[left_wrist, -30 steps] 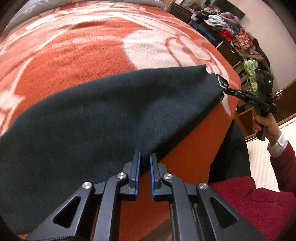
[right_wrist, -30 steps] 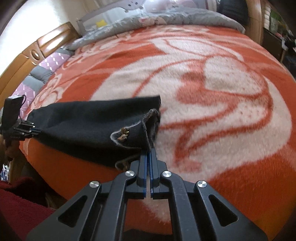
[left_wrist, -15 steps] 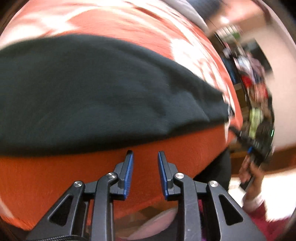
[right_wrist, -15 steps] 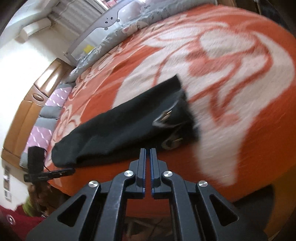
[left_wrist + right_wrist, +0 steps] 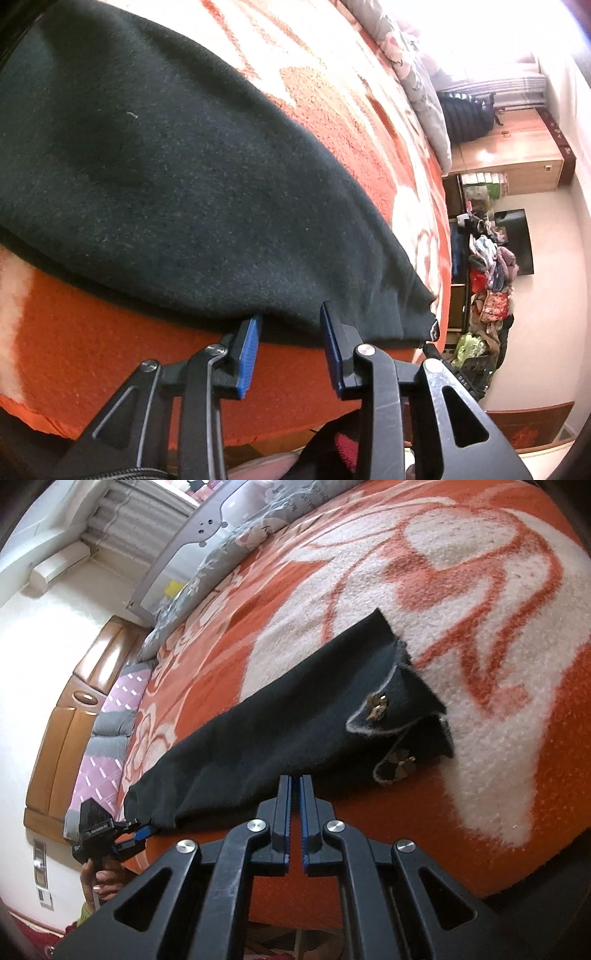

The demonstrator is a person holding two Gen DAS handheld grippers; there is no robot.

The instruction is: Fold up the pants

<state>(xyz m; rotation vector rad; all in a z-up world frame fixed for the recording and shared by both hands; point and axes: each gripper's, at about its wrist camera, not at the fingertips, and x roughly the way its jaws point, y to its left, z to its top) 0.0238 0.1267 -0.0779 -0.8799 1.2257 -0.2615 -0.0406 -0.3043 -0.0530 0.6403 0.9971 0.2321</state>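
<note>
Two views show one bed (image 5: pixel 480 812) under an orange and white blanket (image 5: pixel 332 122), with dark pants (image 5: pixel 258 746) lying along its near edge as one long flat band. Both hem ends (image 5: pixel 399 716) lie stacked at one end, each with a small gold ornament, so the legs look laid one over the other: the lengthwise fold seems done. Folding the band across its length appears to be what is left, and no such fold shows yet.

In the left wrist view the pants (image 5: pixel 184 177) fill most of the frame. The left gripper (image 5: pixel 291 332) has just been opening; its blue pads (image 5: pixel 247 350) stand apart at the cloth's near edge, one on either side of a short stretch of that edge, pressing on nothing. The right gripper (image 5: pixel 296 801) is closed at the near edge of the band, mid-length; its tips overlap the cloth, and whether they pinch any fabric I cannot tell.

From the right wrist view the left gripper (image 5: pixel 142 830) is small, at the band's far end, in a hand (image 5: pixel 103 878). That end's shape is hard to read, and the pants' top left part is cut off in the left view.
</note>
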